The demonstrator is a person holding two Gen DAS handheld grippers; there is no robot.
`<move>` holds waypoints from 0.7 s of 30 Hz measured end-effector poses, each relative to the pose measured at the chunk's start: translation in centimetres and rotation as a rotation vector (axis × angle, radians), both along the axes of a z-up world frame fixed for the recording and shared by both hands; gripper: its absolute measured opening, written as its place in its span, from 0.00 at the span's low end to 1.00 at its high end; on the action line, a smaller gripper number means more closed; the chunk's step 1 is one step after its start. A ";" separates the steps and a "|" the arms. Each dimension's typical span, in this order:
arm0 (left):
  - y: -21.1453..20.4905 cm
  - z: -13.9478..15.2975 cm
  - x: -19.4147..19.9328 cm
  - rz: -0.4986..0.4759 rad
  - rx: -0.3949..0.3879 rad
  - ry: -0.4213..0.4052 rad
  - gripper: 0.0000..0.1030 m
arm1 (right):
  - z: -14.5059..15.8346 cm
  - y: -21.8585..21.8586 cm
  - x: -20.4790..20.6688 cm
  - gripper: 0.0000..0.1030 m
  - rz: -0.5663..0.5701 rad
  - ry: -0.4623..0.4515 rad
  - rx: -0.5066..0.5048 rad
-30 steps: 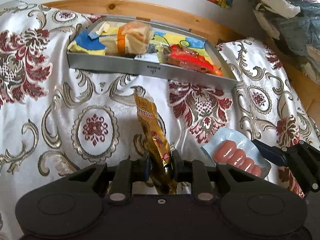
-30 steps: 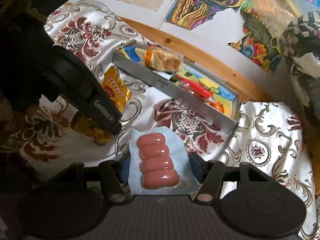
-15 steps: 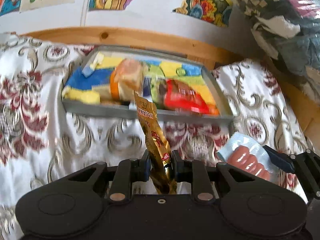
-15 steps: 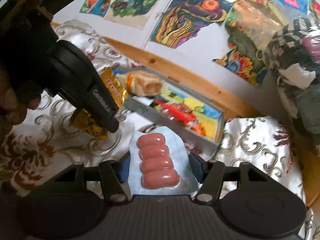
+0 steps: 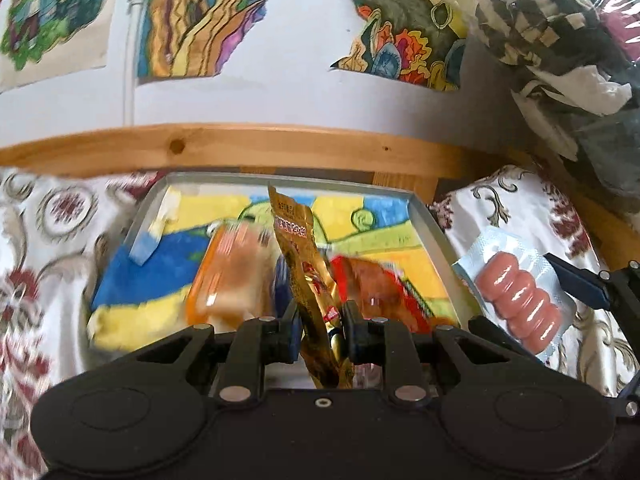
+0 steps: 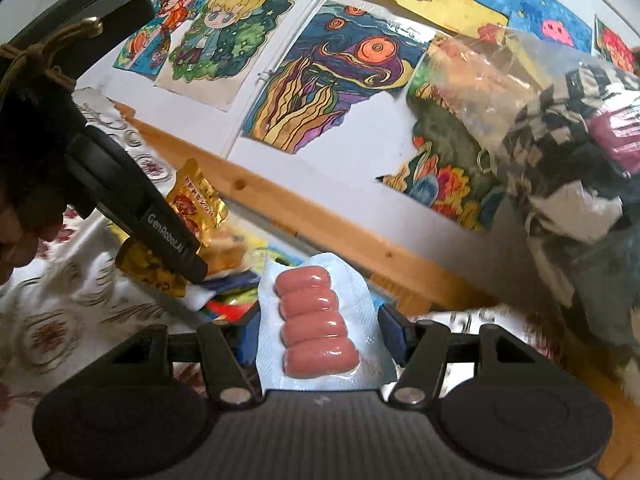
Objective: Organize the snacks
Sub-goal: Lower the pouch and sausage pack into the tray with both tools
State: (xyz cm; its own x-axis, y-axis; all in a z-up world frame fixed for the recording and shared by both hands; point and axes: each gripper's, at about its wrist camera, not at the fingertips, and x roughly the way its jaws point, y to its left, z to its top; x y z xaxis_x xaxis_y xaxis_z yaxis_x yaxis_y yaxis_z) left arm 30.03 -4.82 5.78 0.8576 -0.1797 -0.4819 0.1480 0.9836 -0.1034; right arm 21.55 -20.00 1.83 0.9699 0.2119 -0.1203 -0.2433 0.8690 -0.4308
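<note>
Up front, the gold snack pouch (image 5: 298,256) stands nearly upright, pinched low down between the almost-closed fingers of the left gripper (image 5: 320,322), its top edge reaching over the grey tray (image 5: 430,232). To its right, the sealed pack of four pink sausages (image 6: 316,320) lies flat between the wider-set fingers of the right gripper (image 6: 320,332), both pads pressing its side edges. Inside the tray, on a yellow, blue and green liner, lie an orange-wrapped bread roll (image 5: 236,276) on the left and a red packet (image 5: 380,284) on the right, both blurred. The tray sits on a white cloth with dark red floral medallions (image 5: 532,216), just in front of a wooden rail (image 5: 256,146). Beyond the rail, colourful drawings (image 6: 320,76) hang on the white wall.
</note>
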 end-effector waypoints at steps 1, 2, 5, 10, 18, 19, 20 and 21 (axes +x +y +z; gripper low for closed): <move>-0.2 0.2 0.7 -0.005 0.002 -0.005 0.22 | 0.1 -0.1 0.7 0.63 -0.001 0.001 0.004; -0.4 0.3 1.3 -0.008 0.000 -0.009 0.22 | 0.2 -0.2 1.4 0.63 -0.002 0.003 0.008; -0.8 0.7 3.0 -0.017 -0.013 -0.018 0.22 | 0.4 -0.5 3.5 0.63 -0.007 0.002 0.012; -1.5 0.9 5.2 -0.022 -0.017 -0.025 0.22 | 0.8 -0.9 6.2 0.63 -0.014 0.021 0.036; -2.0 -0.2 7.1 -0.028 -0.013 0.006 0.22 | 0.7 -0.9 8.9 0.63 -0.018 0.064 0.057; -2.0 -0.3 7.2 -0.027 -0.015 0.011 0.22 | 0.7 -0.9 9.1 0.63 -0.018 0.073 0.063; -1.9 -0.5 7.4 -0.025 -0.017 0.016 0.22 | 0.6 -0.9 9.3 0.63 -0.018 0.082 0.069; -2.0 -0.6 7.5 -0.024 -0.017 0.019 0.22 | 0.6 -0.9 9.5 0.63 -0.018 0.090 0.073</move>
State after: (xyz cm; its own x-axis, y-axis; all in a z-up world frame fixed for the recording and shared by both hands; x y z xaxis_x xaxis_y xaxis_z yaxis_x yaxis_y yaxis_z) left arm 37.52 -6.78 5.19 0.8434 -0.2086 -0.4951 0.1696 0.9778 -0.1231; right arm 31.06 -20.86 2.38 0.9596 0.2057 -0.1918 -0.2619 0.9020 -0.3432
